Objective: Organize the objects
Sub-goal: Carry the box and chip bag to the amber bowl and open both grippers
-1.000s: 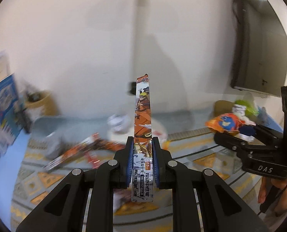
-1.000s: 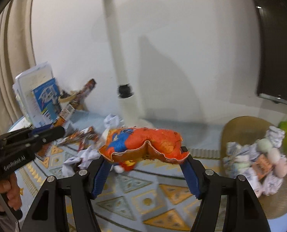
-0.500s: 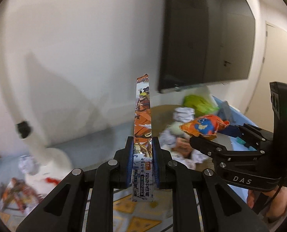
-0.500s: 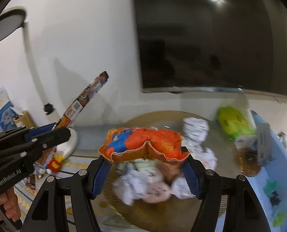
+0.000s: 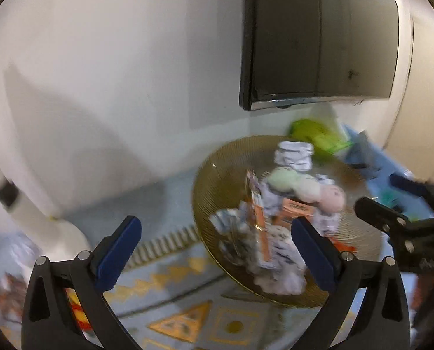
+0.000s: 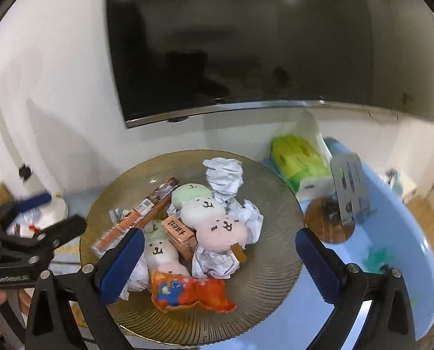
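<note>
- Motion blur is smearing the crumpled papers (image 5: 278, 262) in the left wrist view.
- Printing on the small orange box (image 6: 179, 232) is staying too small to read.

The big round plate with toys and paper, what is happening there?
A person with a gripper in each hand is collecting loose things on the gold plate. Both the left gripper and the right gripper are opening with nothing between their fingers. The orange snack bag and long card pack lie on the plate.

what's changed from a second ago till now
Both tongs swung over to the gold plate and are opening. The left tongs let go the long card pack, the right tongs the orange pouch; both now lie on the plate. Plush toys unmoved.
</note>
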Motion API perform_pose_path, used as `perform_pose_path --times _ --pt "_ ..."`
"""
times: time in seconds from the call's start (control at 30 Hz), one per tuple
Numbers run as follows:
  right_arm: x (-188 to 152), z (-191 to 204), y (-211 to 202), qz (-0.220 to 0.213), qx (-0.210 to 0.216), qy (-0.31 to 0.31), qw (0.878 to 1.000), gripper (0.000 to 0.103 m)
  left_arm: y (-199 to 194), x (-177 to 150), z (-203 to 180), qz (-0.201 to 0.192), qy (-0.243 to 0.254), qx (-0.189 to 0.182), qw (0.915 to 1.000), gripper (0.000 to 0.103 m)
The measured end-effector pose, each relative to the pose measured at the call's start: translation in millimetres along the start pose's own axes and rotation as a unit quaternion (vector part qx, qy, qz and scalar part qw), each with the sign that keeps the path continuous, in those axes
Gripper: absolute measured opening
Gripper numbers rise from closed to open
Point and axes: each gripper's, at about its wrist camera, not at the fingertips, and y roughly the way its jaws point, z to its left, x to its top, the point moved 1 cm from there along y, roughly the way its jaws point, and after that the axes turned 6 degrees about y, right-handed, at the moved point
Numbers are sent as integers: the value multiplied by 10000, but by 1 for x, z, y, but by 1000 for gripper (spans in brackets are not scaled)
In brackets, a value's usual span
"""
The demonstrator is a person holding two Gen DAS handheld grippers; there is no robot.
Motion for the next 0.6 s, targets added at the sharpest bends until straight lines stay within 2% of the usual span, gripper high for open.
perform_pose_path --times 0.13,0.37,0.6 --pt "1 4 -2 10 35 36 10000 103 -10 -5 5 -6 33 185 9998 102" --pt "4 44 -24 -81 162 -212 9996 103 -29 -7 16 -32 77 304 9995 102" --pt "4 103 -44 -198 495 -441 9976 103 -82 -22 73 -97 -55 634 9979 102"
